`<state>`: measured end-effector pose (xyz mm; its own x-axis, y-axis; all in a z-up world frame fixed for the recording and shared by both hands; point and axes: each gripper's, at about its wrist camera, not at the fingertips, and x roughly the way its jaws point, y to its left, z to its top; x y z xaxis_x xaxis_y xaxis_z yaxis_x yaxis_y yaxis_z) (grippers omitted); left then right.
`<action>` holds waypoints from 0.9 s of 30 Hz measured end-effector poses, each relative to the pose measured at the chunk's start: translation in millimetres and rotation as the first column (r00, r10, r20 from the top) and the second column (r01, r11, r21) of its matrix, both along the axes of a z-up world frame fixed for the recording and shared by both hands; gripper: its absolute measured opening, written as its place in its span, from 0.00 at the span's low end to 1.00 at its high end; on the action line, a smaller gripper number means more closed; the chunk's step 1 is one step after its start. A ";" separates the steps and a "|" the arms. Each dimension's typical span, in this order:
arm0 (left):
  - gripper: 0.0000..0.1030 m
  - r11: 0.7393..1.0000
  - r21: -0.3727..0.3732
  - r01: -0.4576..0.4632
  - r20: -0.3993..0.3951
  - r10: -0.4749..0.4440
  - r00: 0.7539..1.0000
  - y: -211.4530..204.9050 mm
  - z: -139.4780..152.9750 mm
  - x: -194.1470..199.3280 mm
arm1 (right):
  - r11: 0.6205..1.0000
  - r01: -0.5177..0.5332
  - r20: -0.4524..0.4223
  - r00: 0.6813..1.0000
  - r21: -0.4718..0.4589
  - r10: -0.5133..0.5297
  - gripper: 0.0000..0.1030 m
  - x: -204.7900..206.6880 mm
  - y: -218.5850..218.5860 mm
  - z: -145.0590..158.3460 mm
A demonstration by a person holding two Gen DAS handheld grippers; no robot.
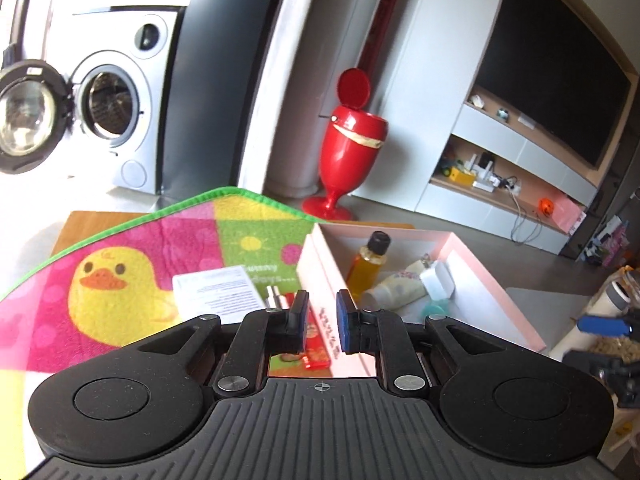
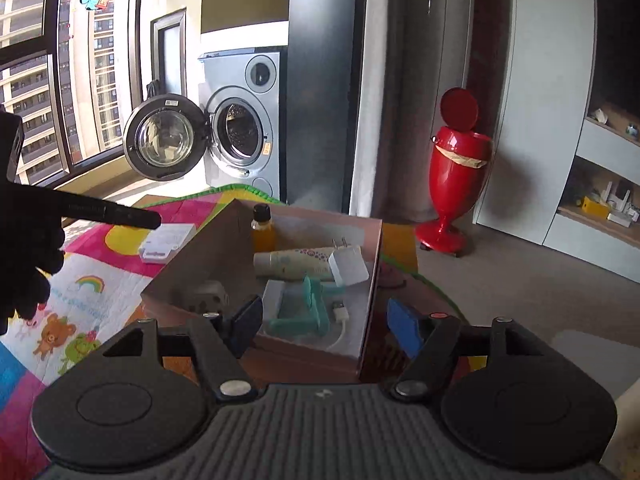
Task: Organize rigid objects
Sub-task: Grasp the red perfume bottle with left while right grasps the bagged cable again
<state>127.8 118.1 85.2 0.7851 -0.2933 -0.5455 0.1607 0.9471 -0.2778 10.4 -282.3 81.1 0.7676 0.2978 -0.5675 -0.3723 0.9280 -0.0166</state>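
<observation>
The left gripper's [image 1: 322, 320] fingers stand narrowly apart with nothing clamped between them; in the gap lies a red packet [image 1: 318, 344] with print too small to read, flat on the mat beside the near wall of the pink box [image 1: 320, 276]. Just left of it sits a small clear spray bottle [image 1: 276, 296], and beyond that a white carton [image 1: 218, 288] covered in fine text that cannot be made out. The mat [image 1: 132, 256] shows a yellow duck and the word "Sunny" on a green patch.

The right gripper's [image 2: 324, 320] fingers are spread wide and empty, one on each side of the box's [image 2: 372, 280] near corner. Inside the box stand an amber bottle with a black cap [image 2: 264, 228], a cream tube [image 2: 292, 264] lying on its side with a dotted label, a white plug adapter [image 2: 348, 268] resting on the tube, a teal plastic piece [image 2: 308, 308], a white cable end [image 2: 340, 314] and, in the shaded corner, what may be another adapter [image 2: 208, 300]. Beyond the mat stand a red pedestal bin [image 2: 456, 176] with its lid up and a washing machine [image 2: 240, 128] with its door open
</observation>
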 end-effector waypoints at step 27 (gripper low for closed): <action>0.23 0.998 -0.009 -0.062 -0.191 0.060 0.980 -5.1 -60.2 61.5 | 0.997 -0.071 -0.115 0.991 -0.015 0.069 0.81 -60.0 30.6 -89.0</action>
<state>189.3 113.0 24.9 0.6836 -0.2572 -0.6831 0.0454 0.9490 -0.3119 -49.6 -251.8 -7.9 0.6754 0.3367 -0.6561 -0.4365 0.8996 0.0124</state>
